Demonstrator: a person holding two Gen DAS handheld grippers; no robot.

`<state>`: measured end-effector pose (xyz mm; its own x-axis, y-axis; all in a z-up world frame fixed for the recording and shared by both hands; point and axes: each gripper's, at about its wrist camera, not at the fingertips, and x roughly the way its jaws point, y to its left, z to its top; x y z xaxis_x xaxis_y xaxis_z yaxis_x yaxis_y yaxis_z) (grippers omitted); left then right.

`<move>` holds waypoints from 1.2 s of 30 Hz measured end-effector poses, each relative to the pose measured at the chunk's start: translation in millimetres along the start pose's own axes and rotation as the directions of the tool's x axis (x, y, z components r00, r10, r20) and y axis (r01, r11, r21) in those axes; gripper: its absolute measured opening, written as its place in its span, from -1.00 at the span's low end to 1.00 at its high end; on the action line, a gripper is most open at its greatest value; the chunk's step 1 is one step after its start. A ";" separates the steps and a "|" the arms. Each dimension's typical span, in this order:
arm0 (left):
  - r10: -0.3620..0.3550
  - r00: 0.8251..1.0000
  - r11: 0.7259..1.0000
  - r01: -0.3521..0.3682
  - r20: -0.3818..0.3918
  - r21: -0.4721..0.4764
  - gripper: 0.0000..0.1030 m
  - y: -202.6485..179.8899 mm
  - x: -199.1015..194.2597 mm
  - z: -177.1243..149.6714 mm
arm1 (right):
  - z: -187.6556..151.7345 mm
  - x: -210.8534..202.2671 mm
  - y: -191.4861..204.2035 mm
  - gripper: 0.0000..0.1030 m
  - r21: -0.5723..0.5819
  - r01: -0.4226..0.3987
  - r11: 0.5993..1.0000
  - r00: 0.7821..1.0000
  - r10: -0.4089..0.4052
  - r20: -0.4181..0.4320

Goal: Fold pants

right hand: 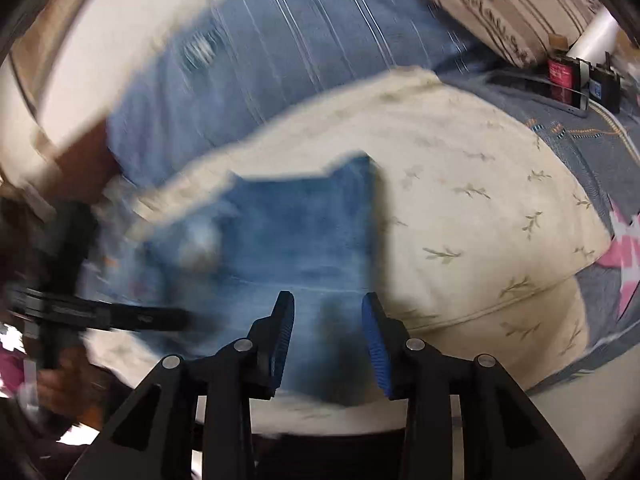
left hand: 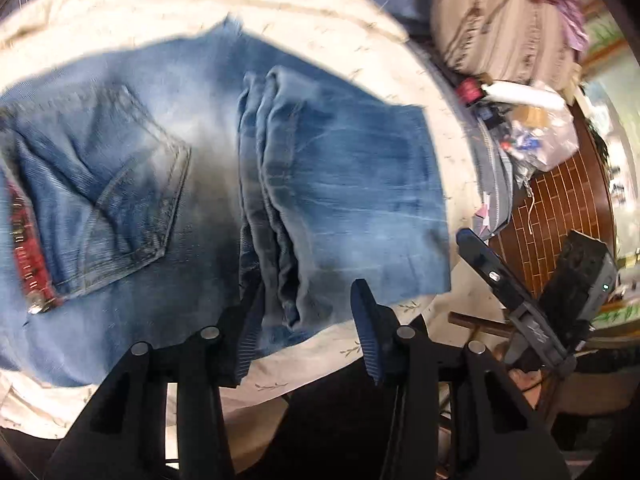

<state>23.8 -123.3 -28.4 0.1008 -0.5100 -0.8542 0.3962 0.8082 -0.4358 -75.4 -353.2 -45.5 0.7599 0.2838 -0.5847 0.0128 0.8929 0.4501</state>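
Note:
Blue denim pants (left hand: 168, 168) lie on a cream blanket (left hand: 280, 12), back pocket up at the left. The leg ends (left hand: 352, 184) are folded over onto the middle, with a bunched fold ridge. My left gripper (left hand: 308, 312) is open, its jaws straddling the near edge of that fold without holding it. My right gripper (right hand: 326, 320) is open just above the folded denim (right hand: 296, 232), which looks blurred. The right gripper also shows in the left wrist view (left hand: 532, 280) at the right edge.
A striped blue bedsheet (right hand: 280, 52) lies beyond the blanket. A patterned pillow (left hand: 500, 20), bottles and a plastic bag (left hand: 540, 132) sit at the far right. A red belt or label (left hand: 28, 248) shows at the pants' waist. Brick-pattern floor (left hand: 560, 208) lies past the bed edge.

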 end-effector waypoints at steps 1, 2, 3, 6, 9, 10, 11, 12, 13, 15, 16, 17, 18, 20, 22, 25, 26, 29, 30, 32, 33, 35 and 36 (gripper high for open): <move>0.004 1.000 1.000 -0.004 0.013 0.017 0.09 -2.2 0.2 -3.5 | -4.7 -0.8 1.2 -0.24 -0.001 -0.018 1.000 1.000 0.018 -0.002; 0.013 1.000 1.000 -0.014 0.007 0.028 0.09 -3.8 6.6 -5.6 | -10.2 5.6 0.2 -0.24 -0.003 -0.008 1.000 1.000 0.008 -0.029; 0.039 0.999 0.999 -0.038 -0.014 0.032 0.09 -4.6 17.7 -5.7 | -17.6 18.6 -4.1 -0.26 0.008 0.029 1.000 0.996 -0.028 -0.079; 0.091 0.996 0.995 -0.090 -0.017 0.045 0.11 -1.5 39.6 -8.3 | -30.8 34.2 -14.1 -0.26 0.053 0.055 0.997 0.994 -0.050 -0.092; 0.089 0.996 0.994 -0.088 -0.009 0.066 0.12 -6.0 33.5 -11.5 | -24.2 32.6 -14.3 -0.27 0.102 0.062 0.993 0.994 -0.052 -0.097; 0.076 0.997 0.996 -0.075 -0.016 0.052 0.12 -3.6 30.8 -11.2 | -21.7 30.9 -11.3 -0.26 0.109 0.072 0.991 0.993 -0.061 -0.100; 0.058 0.998 0.998 -0.057 -0.018 0.038 0.12 0.3 27.4 -12.6 | -19.9 27.7 -8.0 -0.25 0.104 0.083 0.991 0.992 -0.073 -0.099; 0.032 0.999 0.999 -0.032 -0.017 0.022 0.12 4.6 21.5 -12.2 | -17.8 25.1 -3.4 -0.17 0.091 0.093 0.991 0.992 -0.085 -0.094; 0.023 1.000 1.000 -0.023 -0.010 0.011 0.12 8.8 17.2 -13.8 | -15.3 22.2 6.1 -0.13 0.068 0.105 0.992 0.992 -0.099 -0.081; 0.006 1.000 1.000 -0.006 0.018 -0.010 0.12 24.3 2.3 -10.5 | -13.3 21.7 22.7 0.01 0.022 0.101 0.995 0.993 -0.099 -0.064; -0.001 0.999 1.000 0.002 0.034 -0.022 0.12 30.8 -4.2 -10.2 | -11.8 24.7 36.6 0.04 -0.017 0.096 0.995 0.993 -0.097 -0.064; -0.014 0.999 0.999 0.016 0.052 -0.040 0.12 39.9 -13.6 -8.9 | -12.2 29.6 48.1 0.06 -0.052 0.092 0.994 0.993 -0.096 -0.067; -0.032 0.997 0.997 0.036 0.070 -0.062 0.12 50.5 -24.6 -8.0 | -12.2 34.6 60.4 0.06 -0.087 0.086 0.992 0.993 -0.092 -0.074; -0.064 0.992 0.992 0.076 0.113 -0.104 0.12 74.7 -48.2 -12.0 | -13.2 46.5 84.0 0.07 -0.153 0.064 0.986 0.992 -0.080 -0.101; -0.086 0.983 0.982 0.111 0.164 -0.151 0.12 99.3 -69.3 -12.4 | -15.0 62.2 112.8 0.07 -0.223 0.030 0.974 0.989 -0.061 -0.132; -0.107 0.960 0.955 0.172 0.259 -0.241 0.33 146.3 -104.1 -22.6 | -23.6 88.5 165.9 0.09 -0.345 -0.035 0.938 0.984 -0.028 -0.175; -0.101 0.951 0.943 0.185 0.293 -0.276 0.36 164.7 -113.8 -26.6 | -25.9 93.3 177.2 0.11 -0.370 -0.051 0.928 0.983 -0.019 -0.183; -0.116 0.938 0.901 0.238 0.328 -0.362 0.39 210.8 -120.2 -30.1 | -38.1 113.0 223.5 0.19 -0.470 -0.106 0.876 0.977 0.005 -0.212; -0.140 0.934 0.885 0.266 0.328 -0.382 0.39 224.0 -117.7 -31.0 | -41.8 119.1 235.6 0.22 -0.493 -0.120 0.861 0.975 0.010 -0.220; -0.179 0.933 0.854 0.305 0.312 -0.421 0.39 248.9 -109.3 -31.7 | -49.9 133.7 261.7 0.25 -0.545 -0.137 0.827 0.972 0.006 -0.236; -0.178 0.936 0.847 0.302 0.302 -0.436 0.39 255.9 -104.8 -31.2 | -53.7 138.4 269.5 0.26 -0.561 -0.144 0.815 0.970 0.004 -0.243; -0.195 0.939 0.828 0.312 0.284 -0.465 0.39 270.7 -92.5 -27.8 | -66.5 151.0 293.4 0.27 -0.616 -0.154 0.773 0.968 -0.008 -0.252; -0.230 0.932 0.815 0.341 0.279 -0.468 0.39 275.0 -86.5 -26.0 | -71.5 156.7 302.4 0.28 -0.645 -0.148 0.750 0.969 -0.020 -0.245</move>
<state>100.3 150.7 -81.7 0.2575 -0.7437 -0.6170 -0.0701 0.6225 -0.7795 1.0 -13.8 -49.3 0.5769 0.3434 -0.7412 -0.5222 0.8528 -0.0114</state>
